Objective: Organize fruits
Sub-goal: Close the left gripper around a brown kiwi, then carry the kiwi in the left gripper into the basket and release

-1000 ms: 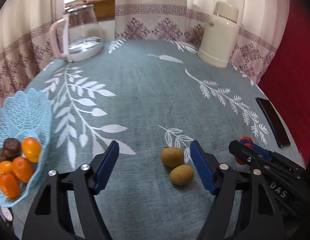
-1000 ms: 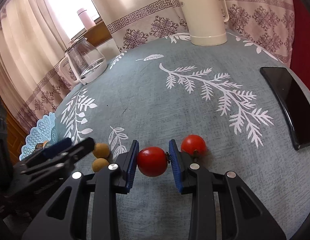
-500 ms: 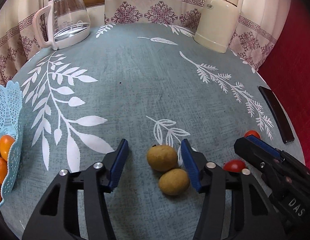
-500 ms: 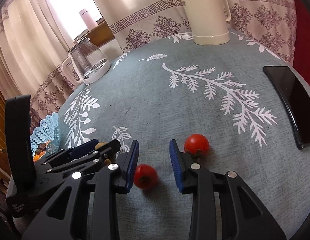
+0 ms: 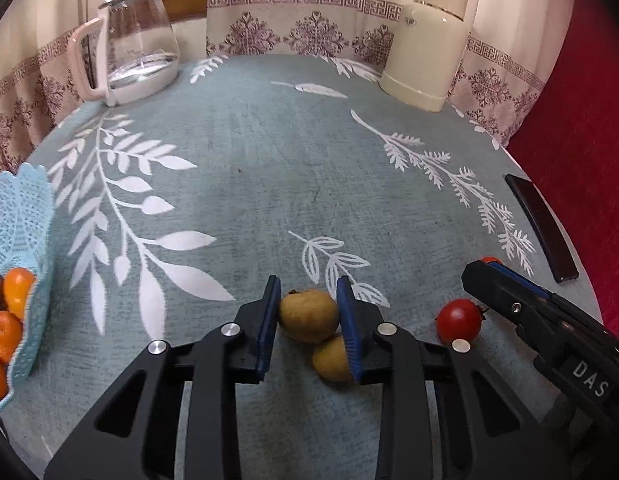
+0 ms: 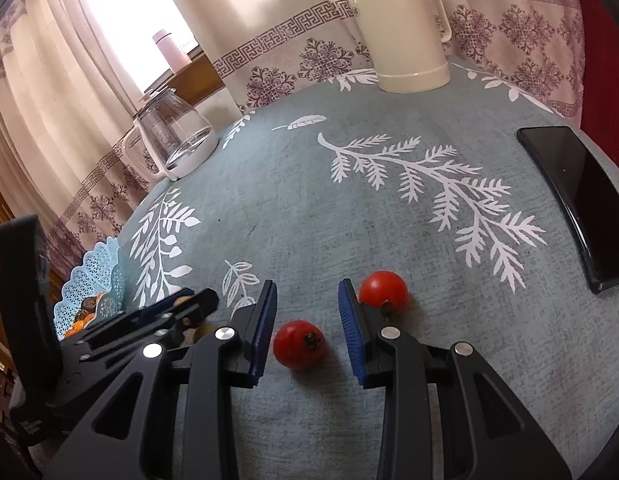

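Two brown fruits lie near the table's front edge. My left gripper [image 5: 307,293] is shut on the farther brown fruit [image 5: 308,316], its blue pads pressing both sides. The nearer brown fruit [image 5: 331,358] sits partly under the right finger. My right gripper [image 6: 306,300] stands open. A red tomato [image 6: 299,344] rests on the cloth between its fingers, untouched. A second tomato [image 6: 383,290] lies just beyond the right finger. At the left edge stands a light blue basket [image 5: 25,208] holding oranges [image 5: 13,292] and a dark fruit.
A glass kettle [image 5: 137,48] stands at the back left and a cream thermos [image 5: 425,40] at the back right. A black phone [image 6: 577,196] lies near the right table edge, beside a red wall. Patterned curtains hang behind the table.
My right gripper opened and let go of the tomato, which now lies on the cloth. My left gripper moved forward and closed from wide open onto the farther brown fruit.
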### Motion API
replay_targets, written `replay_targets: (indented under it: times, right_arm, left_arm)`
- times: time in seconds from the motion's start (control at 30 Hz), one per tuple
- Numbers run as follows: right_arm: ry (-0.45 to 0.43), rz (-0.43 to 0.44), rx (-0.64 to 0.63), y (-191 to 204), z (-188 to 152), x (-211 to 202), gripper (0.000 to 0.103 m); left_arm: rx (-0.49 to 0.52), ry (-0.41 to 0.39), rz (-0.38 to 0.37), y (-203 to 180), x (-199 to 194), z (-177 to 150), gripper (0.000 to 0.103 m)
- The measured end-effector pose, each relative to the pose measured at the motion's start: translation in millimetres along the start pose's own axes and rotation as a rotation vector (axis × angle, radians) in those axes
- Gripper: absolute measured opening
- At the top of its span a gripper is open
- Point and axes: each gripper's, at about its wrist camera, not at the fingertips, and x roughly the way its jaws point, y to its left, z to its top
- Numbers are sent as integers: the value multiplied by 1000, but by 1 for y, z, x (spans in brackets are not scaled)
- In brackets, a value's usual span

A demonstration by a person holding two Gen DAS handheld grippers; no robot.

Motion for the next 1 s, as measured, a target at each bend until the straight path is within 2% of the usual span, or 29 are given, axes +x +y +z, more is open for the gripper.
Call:
replay_targets:
  times: [0.27,0.5,0.63,0.77,0.9,1.0]
  right_arm:
    - [42,-18,-95,17,-10,0,33]
    - [85,-67,-88,14,-11,9,39]
    - [103,-76,-87,14,-12,13,40]
    - [107,-87,-91,15,-12,15,38]
    - [102,-99,-100,17,-13,15,32]
    - [97,-111,-112,20,-14,14,31]
  left_arm:
    - [-27,-66,13,11,-28,3,30]
    - [-41,-115,31,21,-48,2,30]
    - [-64,-132,37,30,-57,1,30]
    - [-82,-146,45,39,-63,0,30]
    - [-101,-164,57,50,-72,-1,30]
    - [-117,-179,71,59,-79,-1,30]
